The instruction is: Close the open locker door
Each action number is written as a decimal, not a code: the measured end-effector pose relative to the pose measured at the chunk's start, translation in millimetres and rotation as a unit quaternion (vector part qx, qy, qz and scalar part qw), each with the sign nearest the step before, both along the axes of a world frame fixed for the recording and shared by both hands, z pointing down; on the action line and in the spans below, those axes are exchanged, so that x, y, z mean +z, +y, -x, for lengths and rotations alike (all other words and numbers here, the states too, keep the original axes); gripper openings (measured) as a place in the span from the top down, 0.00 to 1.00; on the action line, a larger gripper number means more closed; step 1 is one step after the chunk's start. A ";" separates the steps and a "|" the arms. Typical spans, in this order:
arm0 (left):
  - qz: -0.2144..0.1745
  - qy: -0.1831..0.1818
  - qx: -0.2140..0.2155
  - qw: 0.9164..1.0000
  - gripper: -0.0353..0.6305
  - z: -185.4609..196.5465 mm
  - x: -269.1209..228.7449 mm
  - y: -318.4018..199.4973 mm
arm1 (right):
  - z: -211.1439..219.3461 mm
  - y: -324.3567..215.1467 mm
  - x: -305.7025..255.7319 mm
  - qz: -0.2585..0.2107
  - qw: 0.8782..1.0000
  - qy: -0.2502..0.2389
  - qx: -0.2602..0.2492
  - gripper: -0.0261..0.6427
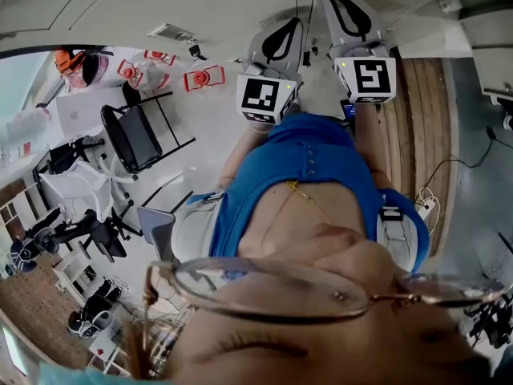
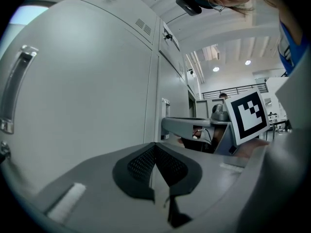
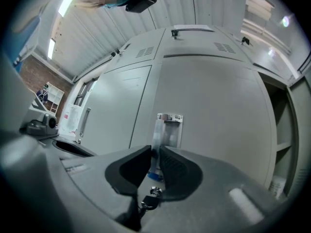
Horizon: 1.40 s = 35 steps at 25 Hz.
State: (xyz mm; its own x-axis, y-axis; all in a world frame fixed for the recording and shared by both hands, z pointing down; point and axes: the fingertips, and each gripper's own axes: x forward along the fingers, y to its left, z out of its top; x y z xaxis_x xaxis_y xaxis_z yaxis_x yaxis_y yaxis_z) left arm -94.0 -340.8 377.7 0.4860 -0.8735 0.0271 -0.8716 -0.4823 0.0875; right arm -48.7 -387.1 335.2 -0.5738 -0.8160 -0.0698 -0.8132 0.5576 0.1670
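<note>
In the right gripper view a tall grey locker door fills the middle, with a slim pale handle on its left edge. My right gripper is shut on that handle, whose lower part runs down between the two black pads. A small lock with a key and tag sits just below. To the door's right the locker's inside with shelves shows. My left gripper is shut with nothing in it, facing closed grey doors a short way off.
More closed lockers stand in a row to the left, each with a handle. In the head view a black folding chair, other chairs and clutter stand behind at the left, and a wooden strip with cables lies at the right.
</note>
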 end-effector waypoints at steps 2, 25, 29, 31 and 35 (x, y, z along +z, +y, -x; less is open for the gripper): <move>0.002 0.000 0.005 1.000 0.95 1.8 1.1 -1.3 | 0.7 -3.3 5.0 0.004 1.000 0.011 0.017 0.88; -0.016 0.013 0.052 0.998 0.95 -18.6 -11.3 -16.2 | -17.5 0.5 22.3 0.024 0.994 0.009 0.104 0.96; -0.021 0.008 0.050 0.998 0.95 -29.4 -11.6 -16.8 | -23.6 6.6 25.0 0.032 0.994 0.009 0.101 0.96; -0.020 0.006 0.047 0.999 0.95 -32.2 -10.2 -16.2 | -26.8 10.6 26.4 0.035 0.994 0.011 0.099 0.96; -0.019 -0.002 0.039 0.999 0.95 -37.5 -8.9 -15.1 | -34.5 17.4 27.8 0.041 0.995 0.012 0.095 0.96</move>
